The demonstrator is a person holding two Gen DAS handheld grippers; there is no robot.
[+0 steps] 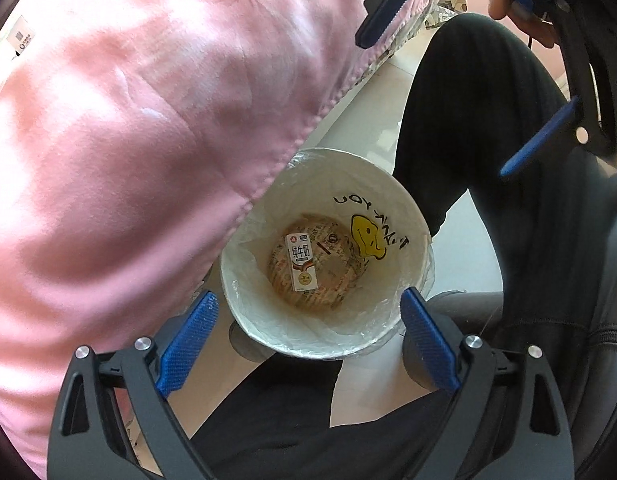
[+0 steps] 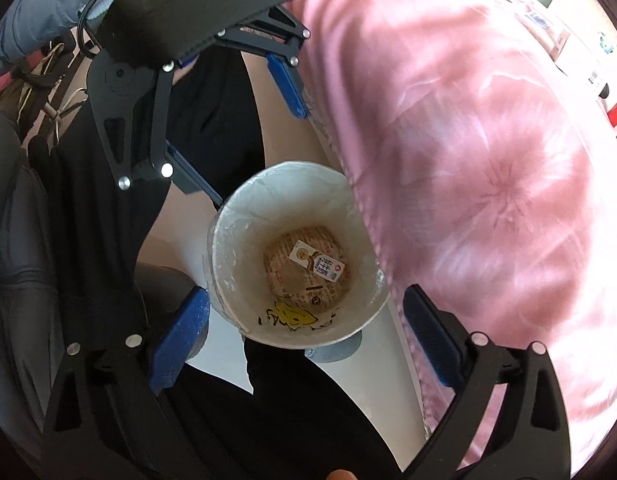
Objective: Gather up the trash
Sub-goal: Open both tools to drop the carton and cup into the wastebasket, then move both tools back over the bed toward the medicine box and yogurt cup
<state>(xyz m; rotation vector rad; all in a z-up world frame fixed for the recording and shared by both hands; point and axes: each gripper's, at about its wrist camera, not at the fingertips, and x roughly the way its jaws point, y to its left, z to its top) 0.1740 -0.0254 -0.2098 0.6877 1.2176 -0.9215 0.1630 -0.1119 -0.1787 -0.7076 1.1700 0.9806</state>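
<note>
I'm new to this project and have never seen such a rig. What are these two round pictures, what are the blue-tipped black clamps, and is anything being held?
Each picture comes from a fisheye camera on a hand-held clamp, looking along its two fingers. The left gripper and the right gripper are both open and hold nothing. Both look down into a lined trash bin beside a pink blanket. In the bin lies a milk carton on a printed round lid or wrapper. Each view also shows the other gripper.

The bin (image 1: 404,216) is lined with thin, crinkled, slightly glossy plastic film, and a printed paper milk carton (image 1: 302,262) lies inside. The cloth (image 1: 120,140) beside it is soft, matt pink fabric with a stitched hem. The fingers (image 1: 188,346) wear blue, finely textured plastic pads on matt black frames with shiny metal screws.
</note>
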